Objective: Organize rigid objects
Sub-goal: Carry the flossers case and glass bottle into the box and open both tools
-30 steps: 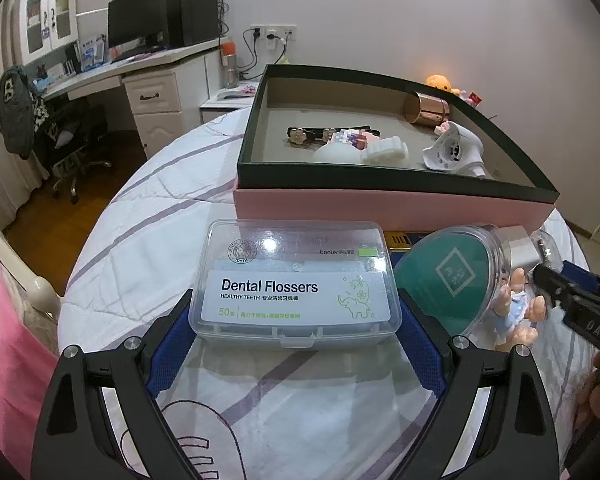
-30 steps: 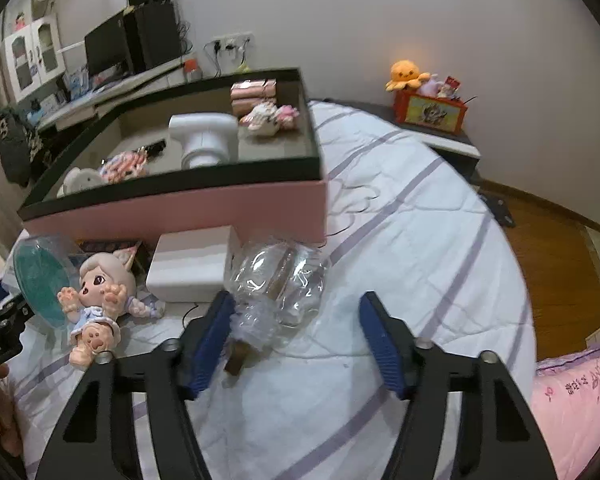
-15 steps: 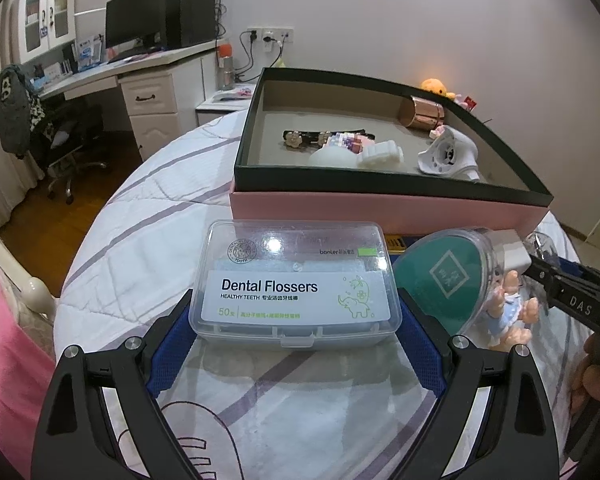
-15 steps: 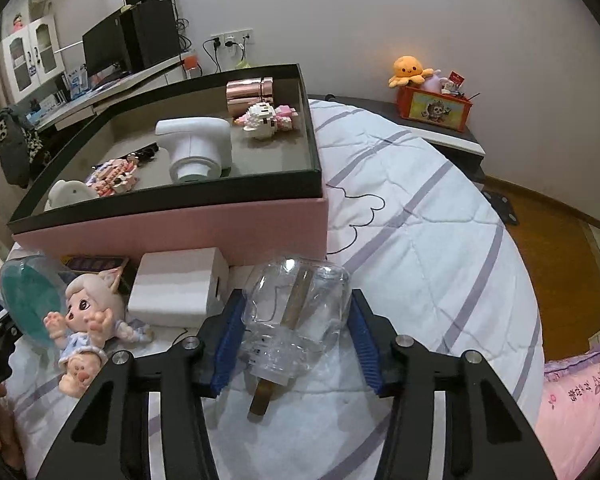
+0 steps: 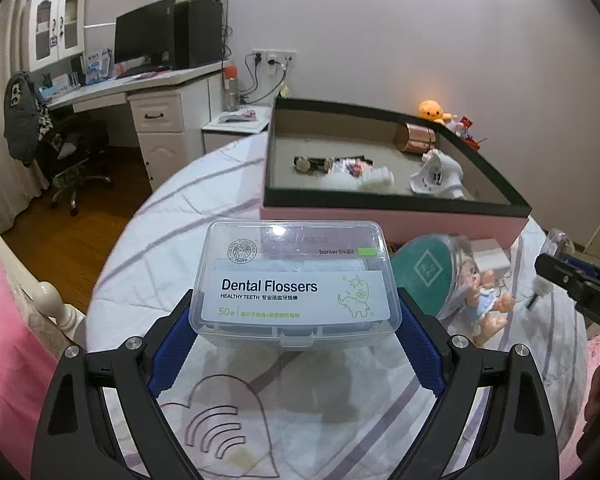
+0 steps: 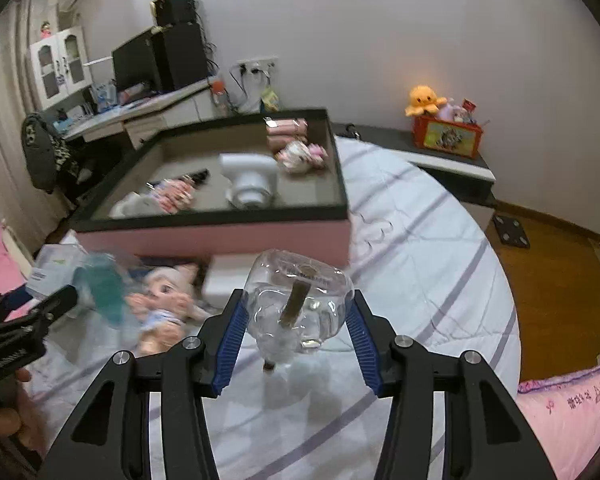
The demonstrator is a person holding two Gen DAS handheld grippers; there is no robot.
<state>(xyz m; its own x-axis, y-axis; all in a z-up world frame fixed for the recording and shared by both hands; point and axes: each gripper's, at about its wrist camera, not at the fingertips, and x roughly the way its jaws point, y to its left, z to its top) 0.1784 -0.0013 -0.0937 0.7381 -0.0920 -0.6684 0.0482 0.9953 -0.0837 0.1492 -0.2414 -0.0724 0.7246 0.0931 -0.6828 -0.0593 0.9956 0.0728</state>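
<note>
My left gripper [image 5: 294, 334] is shut on a clear dental flossers box [image 5: 296, 282] and holds it above the bed. My right gripper [image 6: 298, 332] is shut on a clear glass jar [image 6: 300, 298] with a brown stick inside, lifted off the bedspread. A pink box with a dark rim [image 5: 392, 204] holds several items; it also shows in the right wrist view [image 6: 220, 236]. A doll [image 5: 486, 300], a round teal-lidded case [image 5: 430, 276] and a white box [image 6: 230, 280] lie in front of it.
The bed has a white quilt with purple stripes [image 6: 420, 240]. A desk with a monitor [image 5: 148, 44] and a chair [image 5: 72, 148] stand at the left. A low shelf with an orange plush [image 6: 424, 100] is at the right. Wooden floor [image 6: 556, 280] lies beyond the bed.
My right gripper closed on the glass jar and raised it off the bed. My left gripper lifted the flossers box a little, still gripped.
</note>
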